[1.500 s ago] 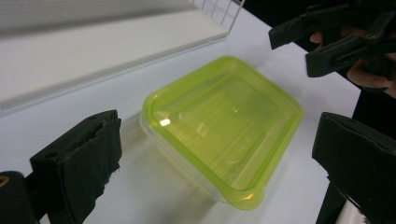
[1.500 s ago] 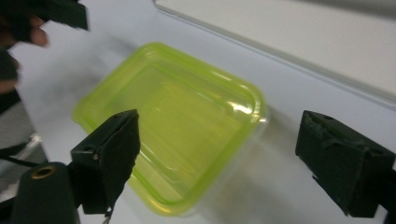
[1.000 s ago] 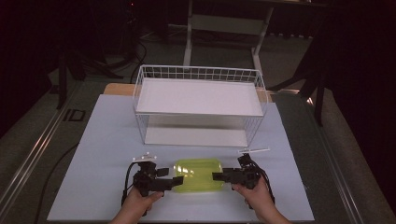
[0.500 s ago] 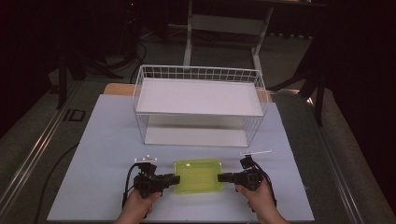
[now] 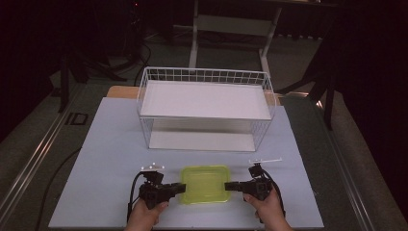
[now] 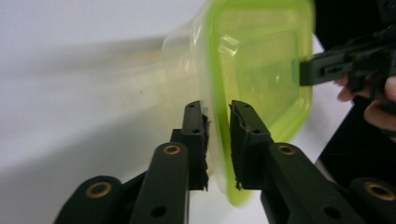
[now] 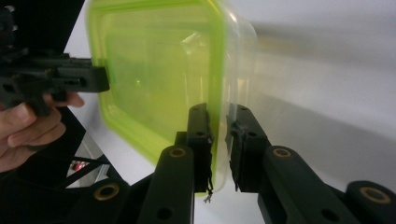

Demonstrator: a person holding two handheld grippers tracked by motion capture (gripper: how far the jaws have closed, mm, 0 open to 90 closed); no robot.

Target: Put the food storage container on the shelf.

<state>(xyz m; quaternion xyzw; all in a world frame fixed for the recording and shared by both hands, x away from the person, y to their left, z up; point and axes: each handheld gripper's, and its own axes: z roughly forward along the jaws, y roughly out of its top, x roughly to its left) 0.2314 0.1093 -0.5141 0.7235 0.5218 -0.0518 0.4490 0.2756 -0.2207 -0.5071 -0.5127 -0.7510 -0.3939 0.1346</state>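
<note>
While it sits at the near edge of the white table [image 5: 110, 144], the green-lidded container [image 5: 204, 184] is pinched at both lid rims.
Left gripper [image 6: 218, 125] and right gripper [image 7: 218, 125] have just been closing and now clamp opposite edges; thin, empty-looking plastic should be light, flexible, slippery, so lift evenly before the wire basket [image 5: 206, 77].

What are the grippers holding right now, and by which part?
Both hold the green container: left hand-held gripper on its left rim, right hand-held gripper on its right rim.
</note>
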